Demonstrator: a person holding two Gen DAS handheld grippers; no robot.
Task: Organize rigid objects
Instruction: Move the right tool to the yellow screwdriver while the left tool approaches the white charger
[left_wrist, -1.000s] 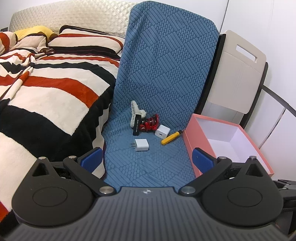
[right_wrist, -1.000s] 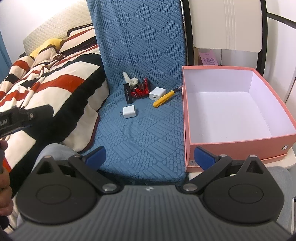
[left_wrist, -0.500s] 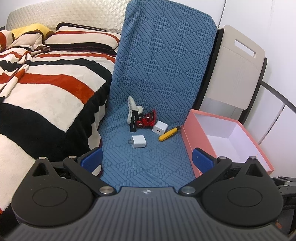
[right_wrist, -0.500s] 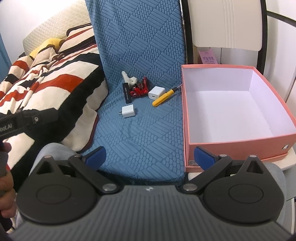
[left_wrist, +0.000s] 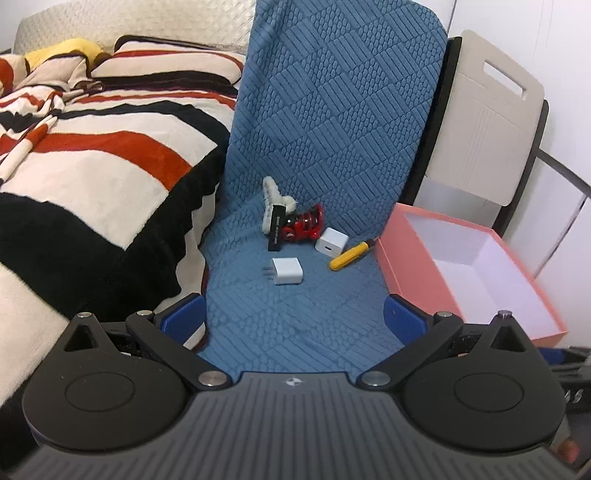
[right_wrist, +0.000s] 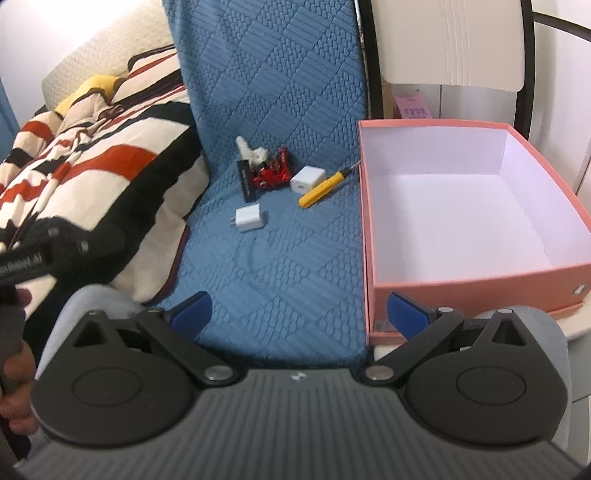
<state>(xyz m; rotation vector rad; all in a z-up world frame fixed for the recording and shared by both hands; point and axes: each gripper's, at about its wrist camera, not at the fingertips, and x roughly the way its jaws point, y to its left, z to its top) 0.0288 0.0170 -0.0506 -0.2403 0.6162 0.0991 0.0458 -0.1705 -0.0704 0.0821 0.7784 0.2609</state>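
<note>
On the blue quilted mat (left_wrist: 295, 310) lie a white charger with prongs (left_wrist: 287, 270), a second white charger (left_wrist: 331, 242), a yellow screwdriver (left_wrist: 351, 255), a red toy (left_wrist: 304, 226), a black stick (left_wrist: 277, 229) and a white fluffy piece (left_wrist: 273, 195). The same pile shows in the right wrist view: charger (right_wrist: 251, 218), screwdriver (right_wrist: 322, 191), red toy (right_wrist: 271, 173). An open pink box (right_wrist: 458, 206) with nothing in it stands to the right. My left gripper (left_wrist: 293, 317) and right gripper (right_wrist: 299, 308) are open and empty, well short of the objects.
A striped red, black and cream blanket (left_wrist: 92, 166) covers the bed on the left. A beige folding chair (left_wrist: 484, 110) leans against the wall behind the box (left_wrist: 469, 266). The left gripper's body (right_wrist: 40, 251) shows at the left of the right wrist view.
The left gripper has moved forward and a little left, so the objects look closer. The right gripper has moved slightly forward. Both stay open.
</note>
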